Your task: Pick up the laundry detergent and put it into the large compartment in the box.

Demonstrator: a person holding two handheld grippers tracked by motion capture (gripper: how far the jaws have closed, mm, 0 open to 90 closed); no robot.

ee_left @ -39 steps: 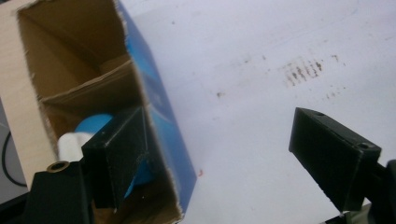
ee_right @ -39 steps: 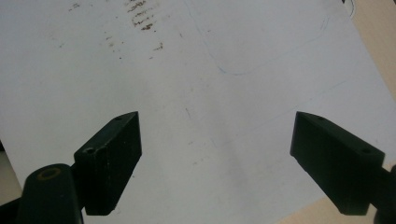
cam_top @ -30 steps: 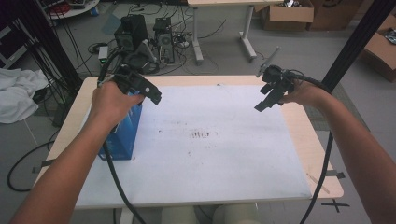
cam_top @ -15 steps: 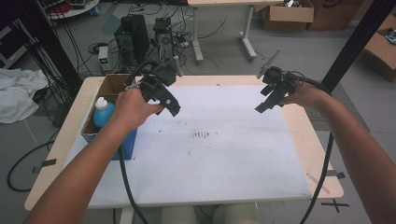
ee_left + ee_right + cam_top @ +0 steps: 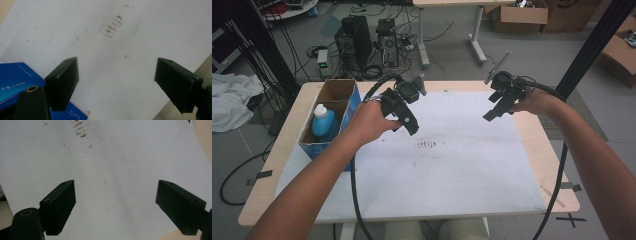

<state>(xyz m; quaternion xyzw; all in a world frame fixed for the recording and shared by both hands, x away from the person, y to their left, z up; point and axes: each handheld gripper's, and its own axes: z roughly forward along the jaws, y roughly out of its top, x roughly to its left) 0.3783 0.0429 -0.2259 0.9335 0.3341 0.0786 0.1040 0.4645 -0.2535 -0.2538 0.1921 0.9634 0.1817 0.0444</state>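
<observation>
Both tools hang empty above the white sheet (image 5: 452, 165) on the counter (image 5: 287, 135) — left tool (image 5: 409, 125) just beside the blue box (image 5: 332, 107), right tool (image 5: 492, 112) well apart from it — jaws spread wide, likely poised for the blue bottle (image 5: 323, 121) standing inside that box.

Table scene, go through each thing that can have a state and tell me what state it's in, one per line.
Left gripper: jaws wide open, empty, above the sheet.
Right gripper: jaws wide open, empty, above the sheet.
Box: open at the top, at the table's left edge.
Bottle: upright in the box, white cap on.
Sheet: flat on the table, smudged with brown marks near its middle.
</observation>
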